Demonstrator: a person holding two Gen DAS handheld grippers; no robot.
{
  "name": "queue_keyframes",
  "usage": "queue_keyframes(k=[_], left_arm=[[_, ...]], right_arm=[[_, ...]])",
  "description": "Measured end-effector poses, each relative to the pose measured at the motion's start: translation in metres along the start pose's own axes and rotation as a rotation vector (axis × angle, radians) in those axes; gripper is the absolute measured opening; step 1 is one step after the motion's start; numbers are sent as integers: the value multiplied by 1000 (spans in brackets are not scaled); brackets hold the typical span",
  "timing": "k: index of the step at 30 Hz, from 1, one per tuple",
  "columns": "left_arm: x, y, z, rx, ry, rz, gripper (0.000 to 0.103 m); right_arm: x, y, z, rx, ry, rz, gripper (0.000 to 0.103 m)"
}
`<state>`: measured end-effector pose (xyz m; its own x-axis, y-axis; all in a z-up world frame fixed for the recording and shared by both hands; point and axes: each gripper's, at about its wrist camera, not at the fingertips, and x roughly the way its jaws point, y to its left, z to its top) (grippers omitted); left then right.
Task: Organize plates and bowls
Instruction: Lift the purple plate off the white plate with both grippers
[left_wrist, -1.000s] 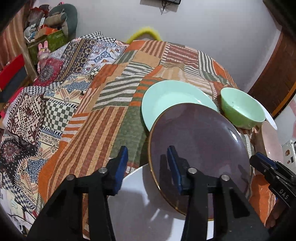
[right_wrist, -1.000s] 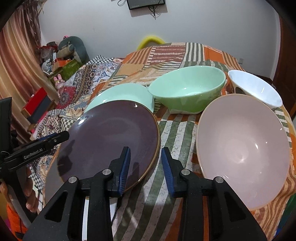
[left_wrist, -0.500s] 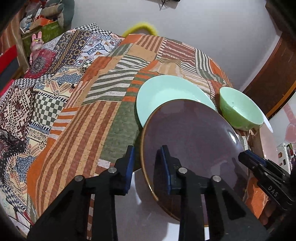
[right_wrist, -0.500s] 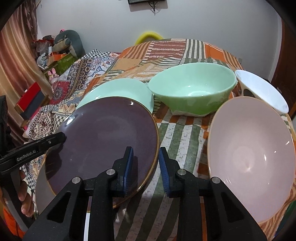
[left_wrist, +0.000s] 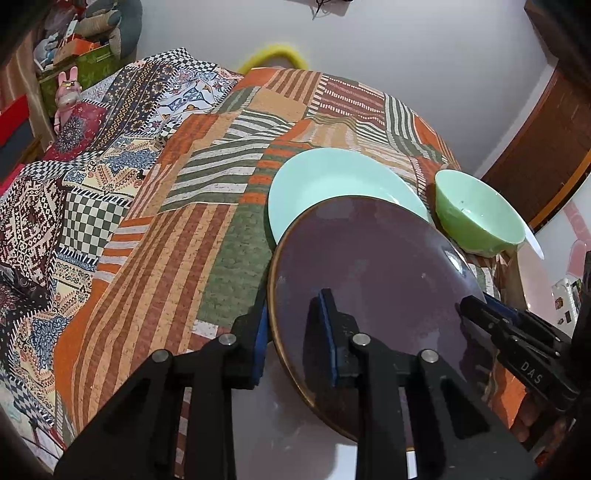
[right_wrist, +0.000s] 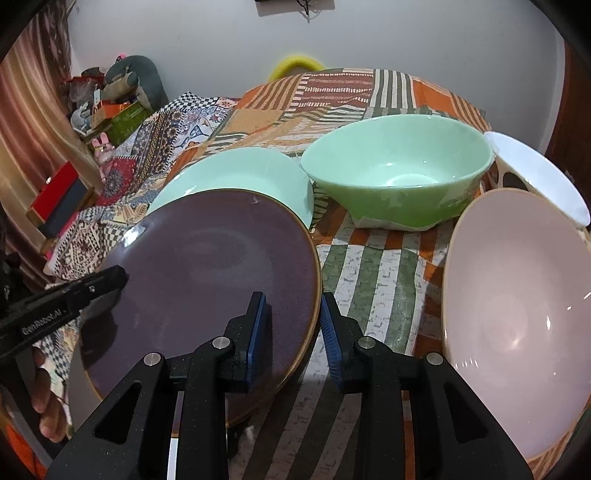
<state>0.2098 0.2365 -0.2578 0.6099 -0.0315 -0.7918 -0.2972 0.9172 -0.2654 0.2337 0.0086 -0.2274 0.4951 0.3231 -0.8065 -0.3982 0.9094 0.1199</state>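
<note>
A dark purple plate (left_wrist: 369, 280) (right_wrist: 207, 266) with a gold rim lies partly over a mint plate (left_wrist: 332, 181) (right_wrist: 236, 170) and a white plate (left_wrist: 288, 435). My left gripper (left_wrist: 293, 321) straddles its left rim, one pad on top and one beneath; its jaws are closing and the pads meet the rim. Opposite, my right gripper (right_wrist: 291, 317) clamps the right rim the same way. Each gripper's tip shows in the other's view: the left gripper (right_wrist: 110, 280), the right gripper (left_wrist: 476, 310).
A green bowl (right_wrist: 399, 173) (left_wrist: 476, 214) stands behind the plates. A large pink bowl (right_wrist: 517, 302) lies at the right, with a white bowl (right_wrist: 539, 177) behind it. All rest on a striped patchwork bedspread (left_wrist: 177, 258). A wall and clutter are at the back left.
The left jaws have narrowed from wide apart onto the purple plate's rim. Both grippers have come slightly closer to the plate. The bowls have not moved.
</note>
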Motion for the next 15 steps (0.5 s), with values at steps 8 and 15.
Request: queue_keyframes(k=[8, 15], left_arm=[[-9, -5, -9, 10, 11, 14, 26], [-18, -8, -17, 11, 5, 17, 25]], right_arm=[[-6, -7, 0, 63, 17, 53, 26], [-13, -6, -6, 82, 22, 68, 26]])
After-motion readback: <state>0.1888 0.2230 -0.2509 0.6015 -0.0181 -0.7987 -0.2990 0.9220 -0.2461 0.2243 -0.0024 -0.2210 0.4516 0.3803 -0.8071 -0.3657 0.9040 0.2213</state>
